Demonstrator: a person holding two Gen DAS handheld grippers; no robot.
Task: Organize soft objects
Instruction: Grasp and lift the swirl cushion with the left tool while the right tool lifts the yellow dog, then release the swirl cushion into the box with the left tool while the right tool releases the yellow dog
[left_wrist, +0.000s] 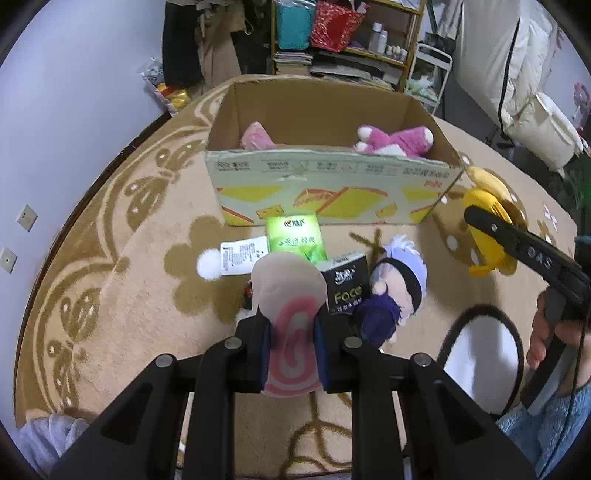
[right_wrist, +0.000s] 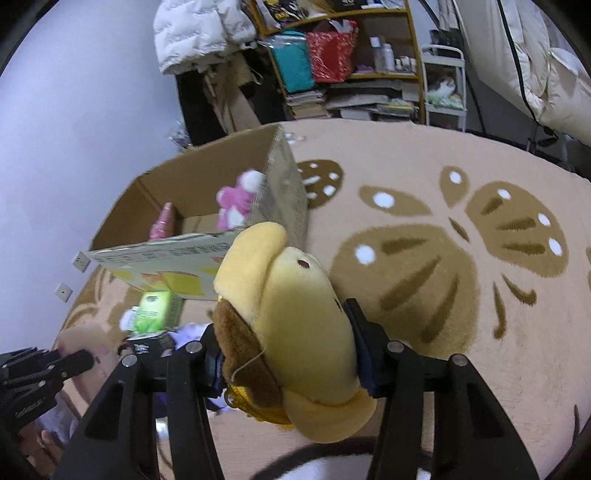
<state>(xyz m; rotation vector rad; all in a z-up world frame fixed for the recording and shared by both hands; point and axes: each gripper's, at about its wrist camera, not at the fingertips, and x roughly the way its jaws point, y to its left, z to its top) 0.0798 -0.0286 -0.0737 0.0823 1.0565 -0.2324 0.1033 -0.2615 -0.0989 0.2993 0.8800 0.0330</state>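
Left tongs (left_wrist: 291, 347) clamped on pink plush (left_wrist: 290, 314), right tongs (right_wrist: 286, 354) on yellow plush (right_wrist: 295, 317), near box rim (right_wrist: 177, 245).

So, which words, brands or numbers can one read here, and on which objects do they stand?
"Face": black tissue pack.
"DAS": arm of the right gripper.
Green tissue pack: lettering blurred, unreadable.
White tag: print too small.
Cardboard box: rim print too small.
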